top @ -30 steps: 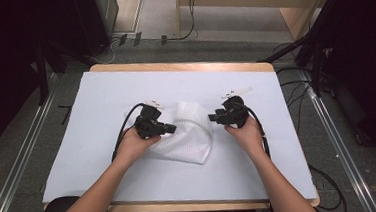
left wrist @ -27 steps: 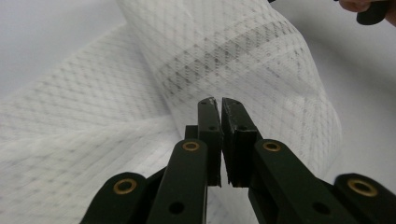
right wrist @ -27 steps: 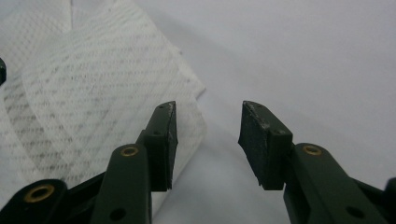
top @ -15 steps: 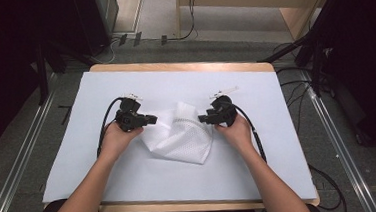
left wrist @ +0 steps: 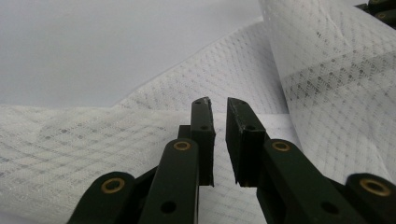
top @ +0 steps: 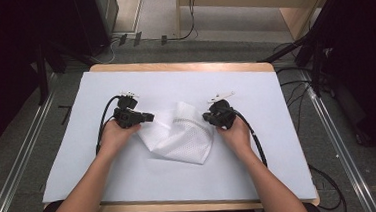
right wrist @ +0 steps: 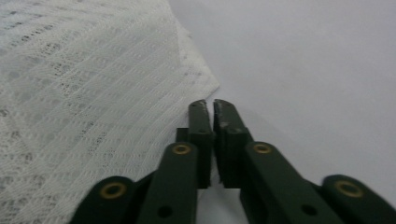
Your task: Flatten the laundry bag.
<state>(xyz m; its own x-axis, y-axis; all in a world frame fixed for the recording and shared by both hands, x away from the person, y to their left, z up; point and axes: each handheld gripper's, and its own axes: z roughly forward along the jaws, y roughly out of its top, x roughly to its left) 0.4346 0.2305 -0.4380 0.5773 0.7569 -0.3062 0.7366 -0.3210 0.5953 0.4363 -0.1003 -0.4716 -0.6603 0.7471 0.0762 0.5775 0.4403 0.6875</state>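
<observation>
Looks like the regrip stage of flattening or folding a white mesh cloth [top: 180, 136], bunched up mid-table on the pale sheet [top: 199, 82]. Starting left: left gripper [top: 149, 117] parked at the cloth's left edge, jaws just been opening to a narrow gap, nothing between them, only mesh lying underneath. Over on the right: right gripper [top: 206, 118] at the cloth's right edge, jaws pressed together, apparently pinching nothing, with the mesh corner just beside them. Next up, probably: spread both sets of jaws, slide 1 over each edge, pinch, then pull apart evenly to avoid more bunching.
</observation>
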